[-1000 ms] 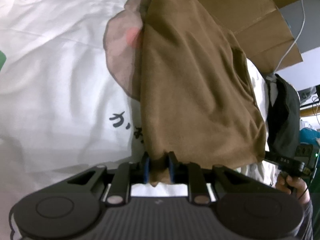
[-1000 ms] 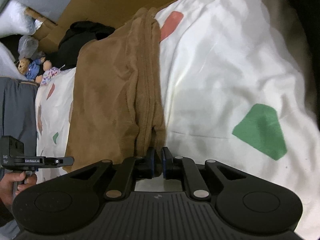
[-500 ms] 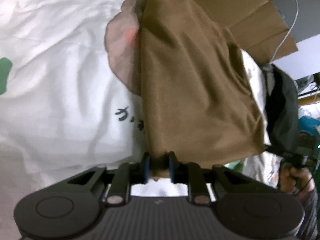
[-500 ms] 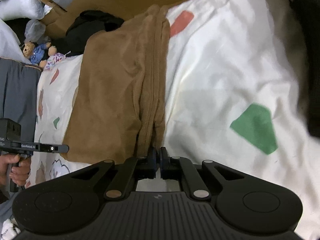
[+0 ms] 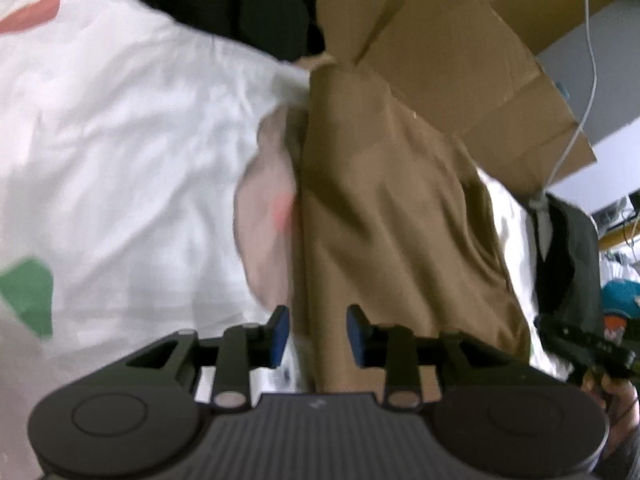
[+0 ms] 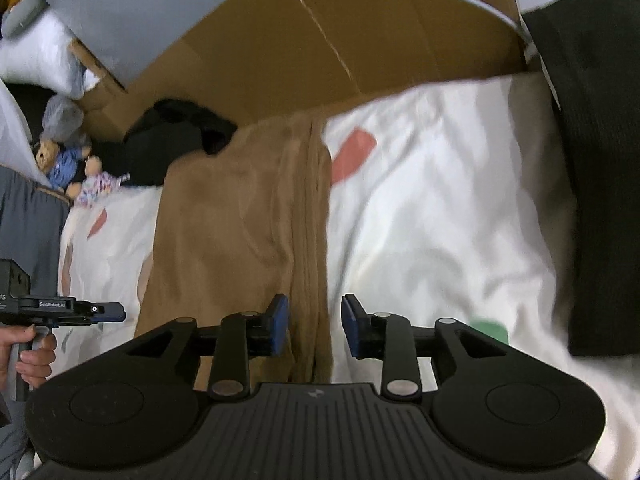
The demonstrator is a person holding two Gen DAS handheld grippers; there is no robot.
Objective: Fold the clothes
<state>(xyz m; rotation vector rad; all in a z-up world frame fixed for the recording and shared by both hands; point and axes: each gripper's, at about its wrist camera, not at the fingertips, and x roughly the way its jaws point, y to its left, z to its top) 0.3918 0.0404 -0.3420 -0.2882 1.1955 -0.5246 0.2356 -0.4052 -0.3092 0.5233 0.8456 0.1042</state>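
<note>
A: Right wrist view: brown garment (image 6: 236, 216) lies folded on the bed (image 6: 440, 200), toward 12 o'clock; right gripper (image 6: 311, 330) jaws opening, straddling its edge.

B: Left gripper (image 5: 318, 334) likewise, pads clear. Soft, light, floppy; pinch the stacked edge.

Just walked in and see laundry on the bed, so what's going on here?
A person is folding clothes with a handheld gripper in each hand. The brown garment lies folded lengthwise on the white patterned sheet. Both the left gripper and the right gripper are opening, their pads clear of the cloth, so the garment looks just released. A cardboard box stands behind.
</note>
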